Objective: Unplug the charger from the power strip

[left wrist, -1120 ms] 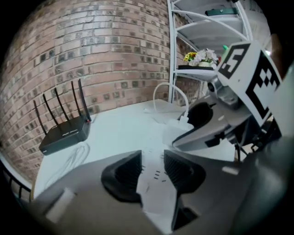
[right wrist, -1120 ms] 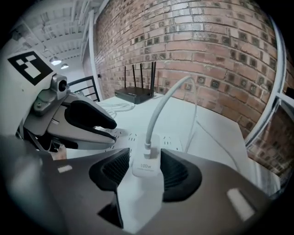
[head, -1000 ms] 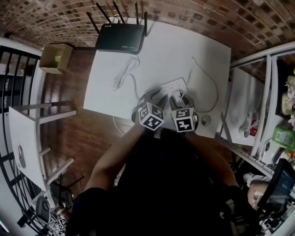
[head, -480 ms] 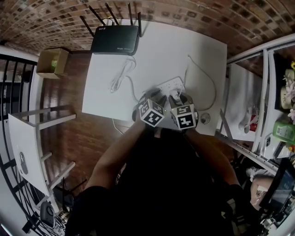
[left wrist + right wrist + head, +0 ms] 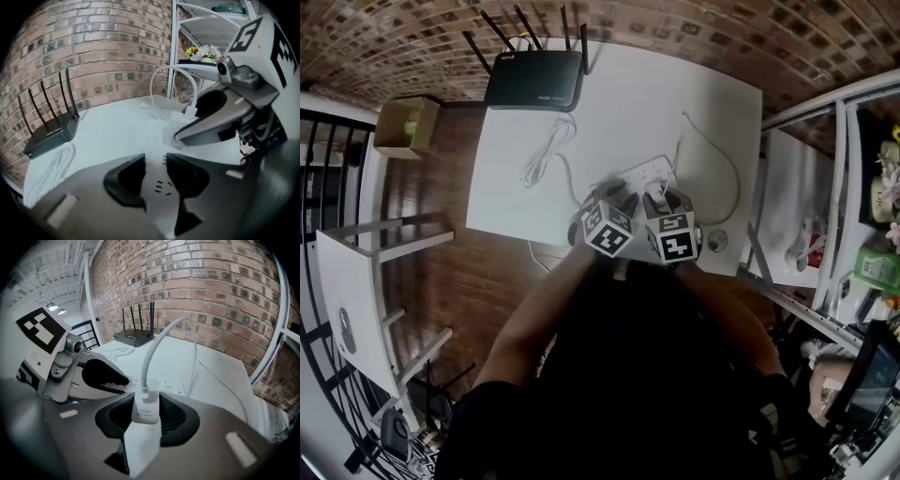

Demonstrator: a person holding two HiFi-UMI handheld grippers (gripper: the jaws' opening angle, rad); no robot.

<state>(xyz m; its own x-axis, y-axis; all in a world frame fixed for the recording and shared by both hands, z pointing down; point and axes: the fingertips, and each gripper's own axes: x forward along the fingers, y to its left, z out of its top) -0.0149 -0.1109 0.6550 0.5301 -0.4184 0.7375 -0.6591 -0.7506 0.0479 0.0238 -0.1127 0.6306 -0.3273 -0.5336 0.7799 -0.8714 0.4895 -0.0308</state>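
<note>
A white power strip [image 5: 643,173] lies on the white table [image 5: 619,103]. My left gripper [image 5: 614,195] comes down on its near end; in the left gripper view the strip [image 5: 157,140] fills the gap between the dark pads, and the left gripper [image 5: 156,161] is shut on it. A white charger [image 5: 145,411] marked 100W stands upright on the strip [image 5: 165,383], clamped between the pads of my right gripper [image 5: 146,411]. Its white cable [image 5: 159,341] arcs up and away. In the head view the right gripper [image 5: 666,201] hides most of the charger.
A black router [image 5: 534,80] with antennas stands at the table's far left corner, and a coiled white cable [image 5: 546,150] lies in front of it. A cardboard box [image 5: 412,117] sits on the floor to the left. White metal shelving [image 5: 825,187] borders the right side.
The head view has shifted a little since the earliest frame. Both grippers stay over the power strip with no visible move.
</note>
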